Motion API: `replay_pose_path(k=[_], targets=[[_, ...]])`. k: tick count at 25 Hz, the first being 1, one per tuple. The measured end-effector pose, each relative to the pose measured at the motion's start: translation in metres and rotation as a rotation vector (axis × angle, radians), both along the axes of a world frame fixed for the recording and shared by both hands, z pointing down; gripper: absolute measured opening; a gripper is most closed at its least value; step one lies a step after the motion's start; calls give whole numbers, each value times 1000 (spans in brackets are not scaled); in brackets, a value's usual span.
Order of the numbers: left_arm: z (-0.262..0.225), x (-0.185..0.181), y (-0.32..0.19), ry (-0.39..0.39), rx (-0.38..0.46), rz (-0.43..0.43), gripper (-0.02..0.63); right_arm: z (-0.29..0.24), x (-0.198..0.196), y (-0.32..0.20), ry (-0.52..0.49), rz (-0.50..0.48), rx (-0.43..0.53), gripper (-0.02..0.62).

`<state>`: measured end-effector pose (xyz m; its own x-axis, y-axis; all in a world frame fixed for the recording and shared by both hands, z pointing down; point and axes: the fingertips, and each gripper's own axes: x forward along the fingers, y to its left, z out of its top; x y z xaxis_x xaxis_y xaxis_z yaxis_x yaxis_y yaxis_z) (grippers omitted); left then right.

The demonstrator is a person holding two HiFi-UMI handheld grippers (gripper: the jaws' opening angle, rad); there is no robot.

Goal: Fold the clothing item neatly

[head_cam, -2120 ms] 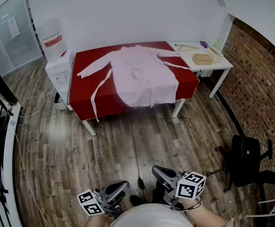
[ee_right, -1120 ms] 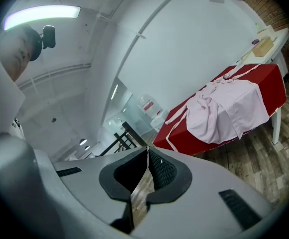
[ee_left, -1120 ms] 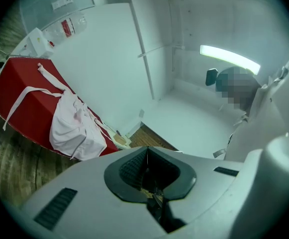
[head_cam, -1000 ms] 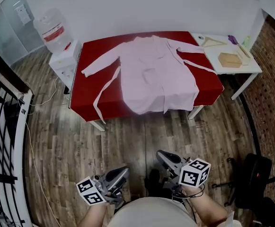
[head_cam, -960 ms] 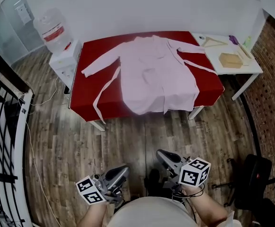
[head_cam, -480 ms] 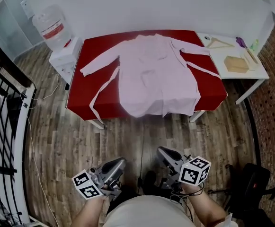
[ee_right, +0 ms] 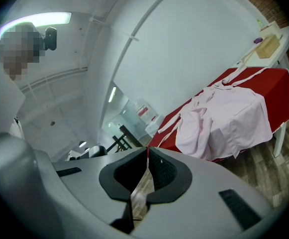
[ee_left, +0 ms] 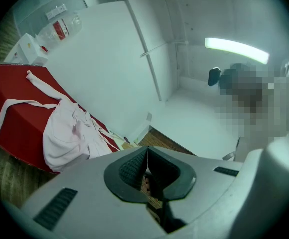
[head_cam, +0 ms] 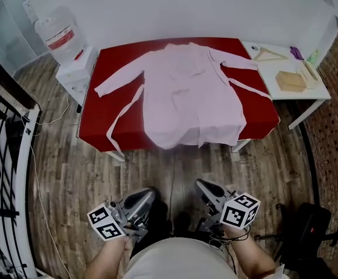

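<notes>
Robe (head_cam: 189,95) in pale pink lies spread open on a red-covered counter (head_cam: 102,129) against the white wall, collar toward the wall and hem draped over the near edge. One sleeve (head_cam: 116,80) stretches out to the left, and a long belt (head_cam: 120,116) trails off the front of the counter. The person stands well apart from it on the wood floor (head_cam: 70,173), holding the left gripper (head_cam: 148,192) and right gripper (head_cam: 200,183) low and near the body. The fingers (ee_left: 127,173) of the left gripper are clenched with nothing between them, and so are the fingers (ee_right: 164,171) of the right. A smaller white counter (head_cam: 326,93) at the right carries a wooden box (head_cam: 291,79) and a hanger (head_cam: 269,53). A water dispenser (head_cam: 55,36) stands at the left.
</notes>
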<state>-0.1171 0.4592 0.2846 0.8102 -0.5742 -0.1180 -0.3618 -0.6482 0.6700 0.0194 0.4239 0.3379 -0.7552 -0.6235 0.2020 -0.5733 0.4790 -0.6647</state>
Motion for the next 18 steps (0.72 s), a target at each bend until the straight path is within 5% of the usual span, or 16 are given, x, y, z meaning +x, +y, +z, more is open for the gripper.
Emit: replay_pose_path(k=[18], targets=[[39,-61,-177,-103,-24,128,6,36,-29,-123,185,142,-45,15]])
